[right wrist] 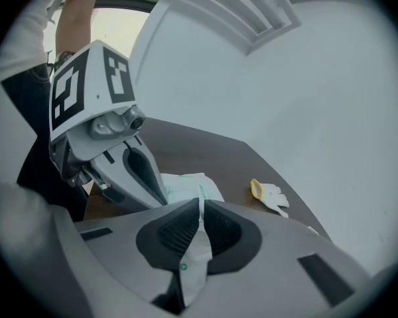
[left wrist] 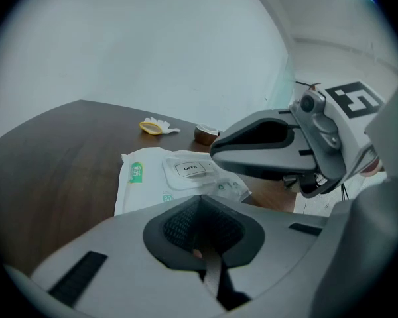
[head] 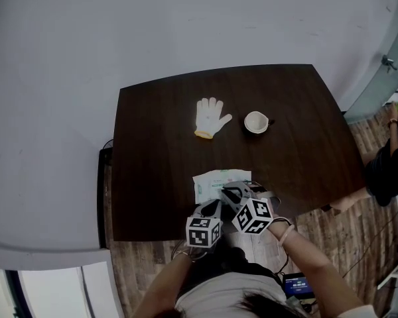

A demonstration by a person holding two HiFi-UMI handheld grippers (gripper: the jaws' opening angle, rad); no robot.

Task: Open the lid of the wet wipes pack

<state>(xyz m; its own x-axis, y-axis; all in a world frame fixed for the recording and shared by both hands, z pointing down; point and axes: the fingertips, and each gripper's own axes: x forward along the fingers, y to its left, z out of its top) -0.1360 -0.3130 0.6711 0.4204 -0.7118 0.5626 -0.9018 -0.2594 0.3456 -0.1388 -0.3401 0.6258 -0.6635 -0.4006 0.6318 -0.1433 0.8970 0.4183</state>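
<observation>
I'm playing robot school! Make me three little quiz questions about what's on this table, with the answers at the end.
1. True or false: the lid of the wet wipes pack is already flipped open.
2. What sits beside the white glove? A) a cup B) a spoon C) a book
3. Fill in: the right tool is shut on the wet wipes pack's thin ____.
Key: 1 false; 2 A; 3 edge.

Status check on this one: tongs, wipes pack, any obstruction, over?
Right tongs shut on wet wipes pack edge. Left tongs shut, seemingly on its near edge. Lid flat, not opened. Nothing blocking.
</observation>
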